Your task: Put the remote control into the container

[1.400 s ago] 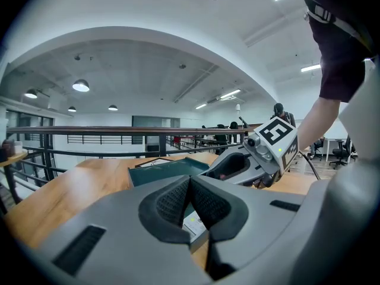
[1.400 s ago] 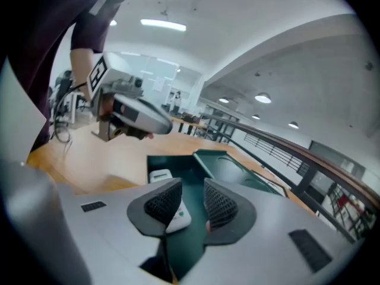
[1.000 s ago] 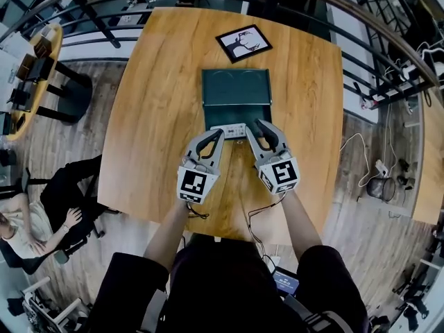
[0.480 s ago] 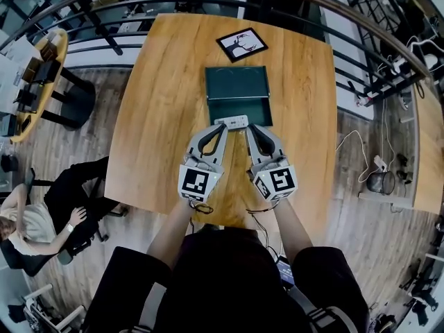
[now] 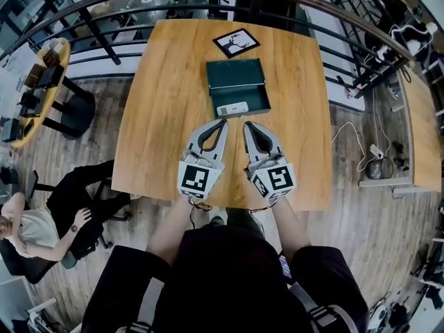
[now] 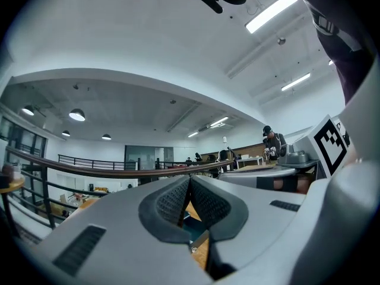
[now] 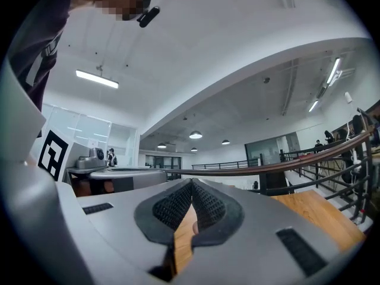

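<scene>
Over the desk's [image 5: 159, 103] near half, my left hand-held gripper [image 5: 223, 123] and right hand-held gripper [image 5: 247, 125] are both clenched on nothing, the right's jaws just closed. Beyond them, the remote control [image 5: 232, 108] lies inside the green container [image 5: 236, 75].

Buttons of remote control [image 5: 232, 108] were too small to tell. Drawing in picture frame [image 5: 236, 43], 12 o'clock of container [image 5: 257, 99], was unclear. At 8 o'clock, seated person [image 5: 35, 231] was cut by edge.
</scene>
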Motion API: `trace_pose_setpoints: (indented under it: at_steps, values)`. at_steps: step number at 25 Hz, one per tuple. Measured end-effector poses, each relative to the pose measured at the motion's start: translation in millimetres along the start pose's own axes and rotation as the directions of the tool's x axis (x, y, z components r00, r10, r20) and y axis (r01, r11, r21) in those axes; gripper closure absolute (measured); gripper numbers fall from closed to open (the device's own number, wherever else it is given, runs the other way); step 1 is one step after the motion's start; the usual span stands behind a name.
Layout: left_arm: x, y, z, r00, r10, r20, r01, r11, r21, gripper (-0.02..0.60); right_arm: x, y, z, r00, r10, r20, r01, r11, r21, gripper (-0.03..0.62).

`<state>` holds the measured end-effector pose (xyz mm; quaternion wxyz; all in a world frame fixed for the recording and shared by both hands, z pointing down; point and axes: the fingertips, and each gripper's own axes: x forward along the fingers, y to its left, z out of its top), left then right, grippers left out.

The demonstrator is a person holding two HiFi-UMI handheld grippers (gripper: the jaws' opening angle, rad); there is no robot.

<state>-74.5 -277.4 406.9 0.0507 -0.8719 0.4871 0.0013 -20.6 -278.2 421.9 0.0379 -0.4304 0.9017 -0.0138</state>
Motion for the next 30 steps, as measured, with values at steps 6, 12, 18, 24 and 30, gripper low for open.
trace_pose_setpoints:
  at_steps: [6, 12, 18, 24, 30]
  values:
    - [-34, -21, 18, 0.999, -0.037, 0.001, 0.037, 0.999, 0.021, 0.569, -30, 25, 24, 0.996, -0.071, 0.059, 0.073, 0.997, -0.034, 0.577]
    - [-43, -33, 30, 0.999, -0.045, 0.024, 0.044, 0.999, 0.023, 0.571, -49, 33, 37, 0.991, -0.105, 0.085, 0.109, 0.993, -0.04, 0.577]
    - [-53, -42, 32, 0.998, -0.049, 0.043, 0.048, 0.999, 0.026, 0.57, -60, 42, 38, 0.99, -0.105, 0.091, 0.111, 0.992, -0.065, 0.577]
    - [-55, -43, 33, 0.998, -0.054, 0.036, 0.053, 0.998, 0.027, 0.571, -62, 44, 39, 0.99, -0.104, 0.092, 0.11, 0.992, -0.062, 0.577]
    - [-52, -49, 24, 0.998, -0.056, 0.02, 0.056, 0.998, 0.028, 0.571, -65, 37, 33, 0.99, -0.11, 0.088, 0.115, 0.992, -0.052, 0.577]
